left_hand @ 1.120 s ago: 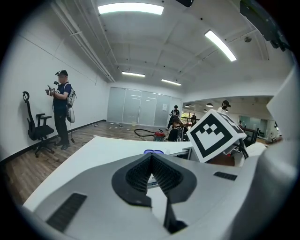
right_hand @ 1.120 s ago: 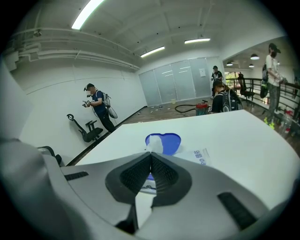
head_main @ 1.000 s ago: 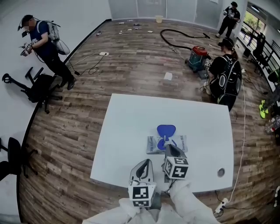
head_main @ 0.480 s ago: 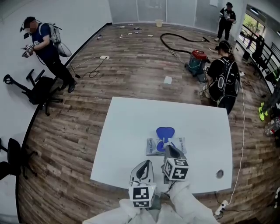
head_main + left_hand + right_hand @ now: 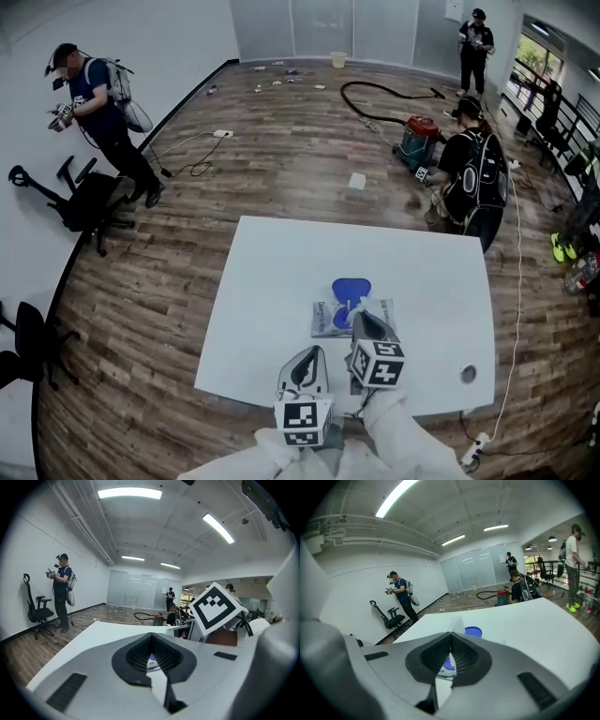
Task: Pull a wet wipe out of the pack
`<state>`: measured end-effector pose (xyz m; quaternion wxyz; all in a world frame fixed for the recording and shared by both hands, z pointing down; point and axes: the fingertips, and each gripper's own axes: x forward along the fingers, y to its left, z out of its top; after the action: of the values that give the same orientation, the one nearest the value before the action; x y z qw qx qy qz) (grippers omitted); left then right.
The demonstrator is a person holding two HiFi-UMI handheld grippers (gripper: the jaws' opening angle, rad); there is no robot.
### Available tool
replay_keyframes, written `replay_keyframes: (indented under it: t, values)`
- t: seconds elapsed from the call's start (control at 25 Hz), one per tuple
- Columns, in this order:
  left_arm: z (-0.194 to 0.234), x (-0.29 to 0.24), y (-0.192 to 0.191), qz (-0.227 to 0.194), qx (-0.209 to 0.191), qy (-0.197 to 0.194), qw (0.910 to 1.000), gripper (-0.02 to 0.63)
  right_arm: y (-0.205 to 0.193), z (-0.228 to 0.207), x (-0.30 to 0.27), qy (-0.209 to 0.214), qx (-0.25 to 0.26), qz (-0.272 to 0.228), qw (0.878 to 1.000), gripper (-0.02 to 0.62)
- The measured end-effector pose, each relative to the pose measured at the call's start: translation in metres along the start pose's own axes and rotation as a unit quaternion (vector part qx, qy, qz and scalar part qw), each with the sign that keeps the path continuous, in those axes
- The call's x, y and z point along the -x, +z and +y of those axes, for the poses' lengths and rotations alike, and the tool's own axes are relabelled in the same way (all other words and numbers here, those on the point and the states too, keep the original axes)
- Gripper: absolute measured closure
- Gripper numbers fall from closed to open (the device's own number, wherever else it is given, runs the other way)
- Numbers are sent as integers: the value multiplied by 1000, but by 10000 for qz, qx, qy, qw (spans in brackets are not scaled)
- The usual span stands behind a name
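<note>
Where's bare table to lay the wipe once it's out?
Bare: left of the pack to the table edge, beyond the lid, right of the pack toward the hole. Crowded: near edge, by left tool and right tool.

White sleeves [image 5: 405, 439]; grey hand-held grippers [image 5: 315, 349] [image 5: 357, 315] with black-and-white marker cubes [image 5: 303, 420].

Print on pack [image 5: 324, 320] too small to read, wet wipe [image 5: 456, 622] mostly hidden in right tongs [image 5: 451, 633], sleeves [image 5: 405, 441] cropped
</note>
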<state>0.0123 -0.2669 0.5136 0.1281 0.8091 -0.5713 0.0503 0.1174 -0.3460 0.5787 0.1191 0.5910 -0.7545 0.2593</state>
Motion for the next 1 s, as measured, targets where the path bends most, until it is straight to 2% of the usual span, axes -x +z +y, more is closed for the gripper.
replay_keyframes:
  t: [0.48,1.0]
  values:
    - [-7,3,10,-117,-31,-133,9998,606,16,-1,20,-56,-22,-218,9997,584]
    - [-16,0,28,-368,-133,-110,9992,606,48,-15,64,-93,-53,-695,9975,584]
